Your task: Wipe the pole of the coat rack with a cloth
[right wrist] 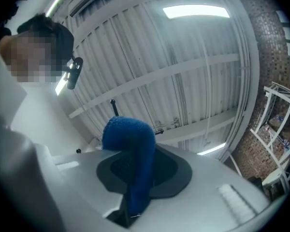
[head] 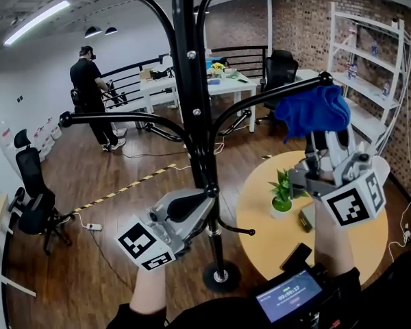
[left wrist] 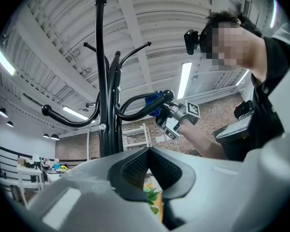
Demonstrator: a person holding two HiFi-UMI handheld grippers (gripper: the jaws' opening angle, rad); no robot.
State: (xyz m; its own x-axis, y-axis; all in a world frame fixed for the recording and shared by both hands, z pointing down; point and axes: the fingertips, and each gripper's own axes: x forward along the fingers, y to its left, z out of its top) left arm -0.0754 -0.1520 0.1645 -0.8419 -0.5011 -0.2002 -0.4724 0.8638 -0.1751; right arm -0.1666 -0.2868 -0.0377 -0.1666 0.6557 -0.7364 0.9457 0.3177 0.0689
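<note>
Right gripper (right wrist: pixel 135 168) pinches one cloth (right wrist: pixel 130 134); left gripper (left wrist: pixel 149 151) closed beside one pole (head: pixel 189 81).

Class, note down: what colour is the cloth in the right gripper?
Blue. The cloth shows best in the right gripper view.

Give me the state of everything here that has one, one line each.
left gripper: shut, empty
right gripper: shut on the blue cloth
blue cloth: bunched, held up near a rack arm's tip
coat rack: upright, no clothes hung on it
potted plant: upright on the round table
screen: lit
</note>
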